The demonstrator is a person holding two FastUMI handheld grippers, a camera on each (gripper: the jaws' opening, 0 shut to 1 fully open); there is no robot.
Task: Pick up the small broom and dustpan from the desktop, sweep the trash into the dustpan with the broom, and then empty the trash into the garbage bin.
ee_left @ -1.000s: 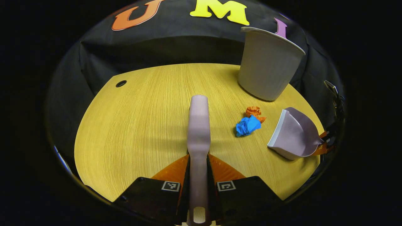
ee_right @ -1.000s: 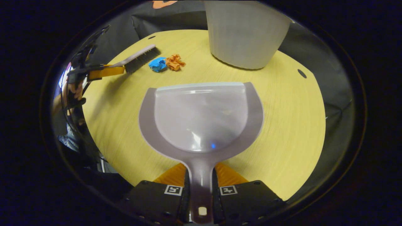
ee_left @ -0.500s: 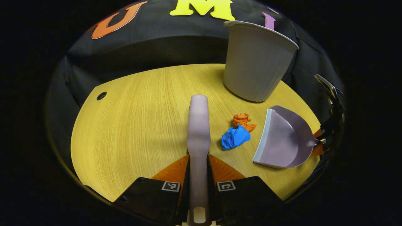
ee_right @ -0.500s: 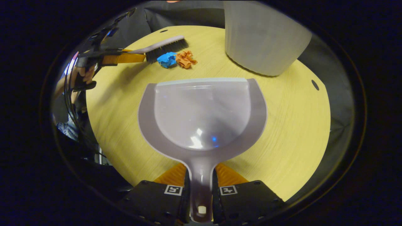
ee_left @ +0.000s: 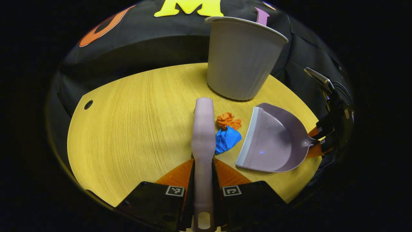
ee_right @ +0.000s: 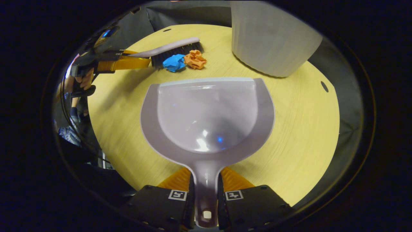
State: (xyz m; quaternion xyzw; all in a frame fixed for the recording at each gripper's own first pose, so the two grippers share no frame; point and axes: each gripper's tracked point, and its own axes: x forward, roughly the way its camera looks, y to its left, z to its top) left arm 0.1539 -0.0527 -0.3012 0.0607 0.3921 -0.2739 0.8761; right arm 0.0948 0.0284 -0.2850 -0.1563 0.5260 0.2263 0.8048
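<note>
Left gripper view, broom: left gripper (ee_left: 203, 180) clamps both fingers on the pale lilac broom (ee_left: 203, 129) by its handle; the back of the brush head runs straight forward over the yellow wooden desktop (ee_left: 135, 129).
Left gripper view, trash: a crumpled blue scrap (ee_left: 227, 139) lies just beside the broom's right edge, an orange scrap (ee_left: 228, 120) touching it on the far side.
Left gripper view, dustpan: the lilac dustpan (ee_left: 273, 138) sits to the right of the scraps, its grey lip turned toward them and near them; the right gripper (ee_left: 322, 138) holds its handle at the desk's edge.
Left gripper view, bin: the pale garbage bin (ee_left: 241, 58) stands upright at the back of the desk, beyond the scraps.
Right gripper view, dustpan: right gripper (ee_right: 206, 196) is closed with both fingers on the handle of the dustpan (ee_right: 206, 119), whose open mouth faces forward, tray bare.
Right gripper view, trash: blue scrap (ee_right: 173, 62) and orange scrap (ee_right: 194, 60) lie side by side just past the lip.
Right gripper view, broom: the broom (ee_right: 173, 50) has its dark bristles against the blue scrap, held by the left gripper (ee_right: 124, 61), with a hand (ee_right: 82, 82) behind it.
Right gripper view, bin: the garbage bin (ee_right: 273, 38) stands at the upper right, well clear of the pan.
</note>
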